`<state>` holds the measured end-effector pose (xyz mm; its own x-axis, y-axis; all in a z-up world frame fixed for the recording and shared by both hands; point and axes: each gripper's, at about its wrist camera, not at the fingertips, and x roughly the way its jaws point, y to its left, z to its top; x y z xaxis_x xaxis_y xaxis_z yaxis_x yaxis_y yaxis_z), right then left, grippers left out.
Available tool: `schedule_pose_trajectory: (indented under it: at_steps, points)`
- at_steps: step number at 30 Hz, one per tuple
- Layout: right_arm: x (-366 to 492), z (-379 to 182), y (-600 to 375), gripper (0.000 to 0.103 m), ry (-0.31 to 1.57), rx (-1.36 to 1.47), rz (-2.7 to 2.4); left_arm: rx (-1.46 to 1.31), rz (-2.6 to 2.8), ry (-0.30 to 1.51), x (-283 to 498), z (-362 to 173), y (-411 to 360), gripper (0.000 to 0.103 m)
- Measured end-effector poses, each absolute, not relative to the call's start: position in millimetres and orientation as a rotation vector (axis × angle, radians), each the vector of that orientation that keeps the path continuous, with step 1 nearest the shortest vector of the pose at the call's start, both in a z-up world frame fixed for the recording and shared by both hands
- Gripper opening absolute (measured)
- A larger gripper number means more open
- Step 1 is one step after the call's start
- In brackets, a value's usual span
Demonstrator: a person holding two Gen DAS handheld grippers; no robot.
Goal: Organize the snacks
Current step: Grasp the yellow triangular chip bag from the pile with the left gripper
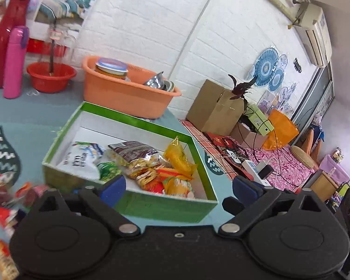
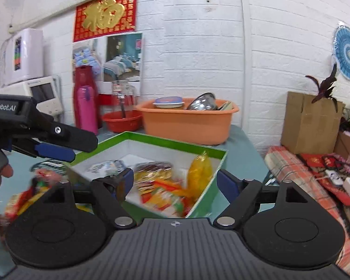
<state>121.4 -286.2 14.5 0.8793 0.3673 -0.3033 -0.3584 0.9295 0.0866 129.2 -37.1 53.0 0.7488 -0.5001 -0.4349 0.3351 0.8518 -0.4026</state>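
In front of the green box [image 1: 137, 206], both tongs hang spread and empty: left tongs [image 1: 178, 185], right tongs [image 2: 175, 182]. Several snacks [image 1: 151, 163] lie inside it; loose packets [image 1: 9, 200] left of the box need grasping next.

The green box [image 1: 137, 200] is open on top, and its far left part is bare white floor. Snack bags [image 1: 151, 163] fill the near right part. The orange tub [image 1: 128, 95] stands close behind it, upper middle. Loose snacks [image 1: 7, 200] crowd the lower left.
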Motion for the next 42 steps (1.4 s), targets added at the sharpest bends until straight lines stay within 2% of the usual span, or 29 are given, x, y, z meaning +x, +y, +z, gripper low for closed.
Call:
schedule_pose_trajectory:
  at_steps: [11, 15, 21, 22, 24, 28, 32, 35, 37, 39, 40, 41, 42]
  points:
    - [75.5, -24.9, -249.8, 0.103, 0.460, 0.154, 0.552, -0.375, -0.317, 0.614, 53.3, 4.7, 23.7, 0.103]
    - [78.9, -34.0, -226.6, 0.103, 0.506, 0.139, 0.593, -0.380, -0.294, 0.617, 48.3, 1.6, 35.4, 0.103]
    - [94.3, -34.4, -194.9, 0.103, 0.467, 0.085, 0.652, -0.358, -0.345, 0.569, 69.6, 6.8, 33.5, 0.103]
    - [98.3, -35.3, -188.8, 0.103, 0.464, 0.067, 0.662, -0.346, -0.346, 0.581, 77.1, 5.0, 31.9, 0.099]
    - [106.1, -36.7, -180.1, 0.103, 0.468, 0.036, 0.674, -0.318, -0.342, 0.619, 93.7, -2.2, 28.6, 0.080]
    - [120.4, -40.9, -170.2, 0.103, 0.478, -0.004, 0.683, -0.293, -0.319, 0.661, 110.9, -17.8, 28.2, 0.079]
    - [133.9, -49.7, -166.7, 0.089, 0.527, -0.011, 0.677, -0.287, -0.327, 0.683, 116.3, -26.8, 31.0, 0.079]
    - [137.1, -53.9, -166.9, 0.085, 0.546, 0.009, 0.693, -0.304, -0.334, 0.693, 118.0, -27.5, 31.5, 0.076]
    - [136.6, -55.5, -166.4, 0.085, 0.550, 0.008, 0.694, -0.298, -0.341, 0.708, 120.2, -29.1, 28.6, 0.065]
    - [136.9, -56.3, -165.7, 0.071, 0.560, 0.008, 0.692, -0.280, -0.326, 0.714, 120.5, -30.7, 24.1, 0.064]
    - [137.6, -56.7, -167.0, 0.053, 0.570, 0.013, 0.690, -0.276, -0.321, 0.716, 119.4, -30.7, 23.5, 0.061]
    - [136.2, -56.6, -168.5, 0.044, 0.574, 0.015, 0.682, -0.295, -0.336, 0.718, 116.4, -29.9, 24.3, 0.060]
    - [132.7, -55.0, -171.0, 0.040, 0.568, 0.016, 0.670, -0.312, -0.347, 0.716, 112.3, -28.4, 24.9, 0.060]
